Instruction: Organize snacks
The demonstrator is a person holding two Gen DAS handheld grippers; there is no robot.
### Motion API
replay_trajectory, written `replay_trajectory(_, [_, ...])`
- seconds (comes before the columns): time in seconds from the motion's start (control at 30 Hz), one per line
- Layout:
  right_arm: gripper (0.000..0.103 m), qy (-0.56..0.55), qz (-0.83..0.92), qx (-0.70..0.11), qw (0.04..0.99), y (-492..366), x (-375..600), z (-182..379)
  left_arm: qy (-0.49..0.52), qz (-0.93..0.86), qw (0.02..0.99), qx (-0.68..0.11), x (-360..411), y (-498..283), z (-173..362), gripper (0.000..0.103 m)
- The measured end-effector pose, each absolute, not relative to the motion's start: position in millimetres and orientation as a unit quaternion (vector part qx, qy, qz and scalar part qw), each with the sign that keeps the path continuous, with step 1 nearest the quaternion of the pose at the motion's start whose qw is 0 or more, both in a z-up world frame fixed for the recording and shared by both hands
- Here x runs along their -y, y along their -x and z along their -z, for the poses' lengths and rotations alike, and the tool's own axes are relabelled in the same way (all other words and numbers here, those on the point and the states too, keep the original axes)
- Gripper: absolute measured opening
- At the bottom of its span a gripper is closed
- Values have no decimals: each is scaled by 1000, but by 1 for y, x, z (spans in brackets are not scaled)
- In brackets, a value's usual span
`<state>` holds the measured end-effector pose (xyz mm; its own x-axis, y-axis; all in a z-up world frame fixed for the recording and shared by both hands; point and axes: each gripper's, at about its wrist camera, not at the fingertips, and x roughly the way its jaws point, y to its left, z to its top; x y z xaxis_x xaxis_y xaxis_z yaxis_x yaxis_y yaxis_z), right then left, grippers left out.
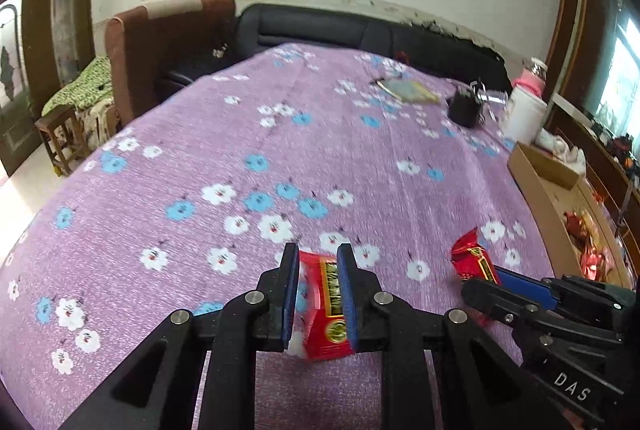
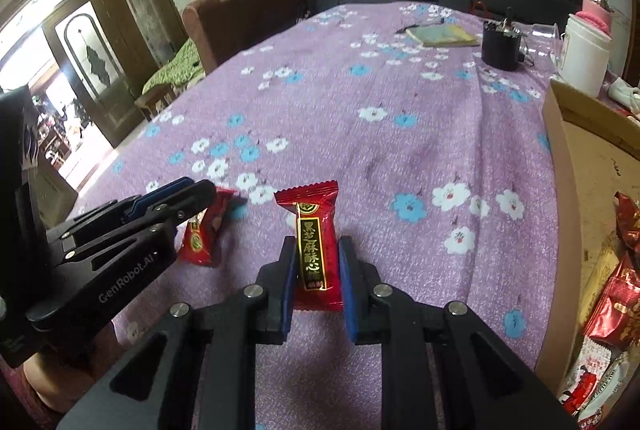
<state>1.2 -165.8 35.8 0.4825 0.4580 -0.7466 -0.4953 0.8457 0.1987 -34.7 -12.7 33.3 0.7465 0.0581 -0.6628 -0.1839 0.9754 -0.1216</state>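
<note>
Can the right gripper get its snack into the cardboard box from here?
Probably yes. The right gripper is shut on a red snack packet, and the open-topped cardboard box sits just to its right, with only bare tablecloth between.

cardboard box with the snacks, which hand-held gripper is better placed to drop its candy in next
Right, probably. The right hand-held gripper already holds a red candy and the cardboard box sits just beside it. The left hand-held gripper also holds one, but the right stands between it and the box.
</note>
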Motion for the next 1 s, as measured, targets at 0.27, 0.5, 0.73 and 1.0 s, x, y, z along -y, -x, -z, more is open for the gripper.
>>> replay_trajectory(0.27, [19, 13, -278, -415, 866, 0, 168, -41, 75, -83, 941, -320, 13, 43, -43, 20])
replay_trajectory(0.5, [19, 8, -277, -409, 870, 1, 170, -44, 68, -90, 944, -309, 15, 45, -46, 20])
replay_trajectory(0.73, [19, 7, -277, -402, 873, 2, 170, -47, 63, -90, 947, -303, 18, 47, -47, 20])
replay_trajectory(1.0, [19, 7, -277, -400, 874, 3, 171, -48, 59, -92, 949, -295, 20, 49, -49, 20])
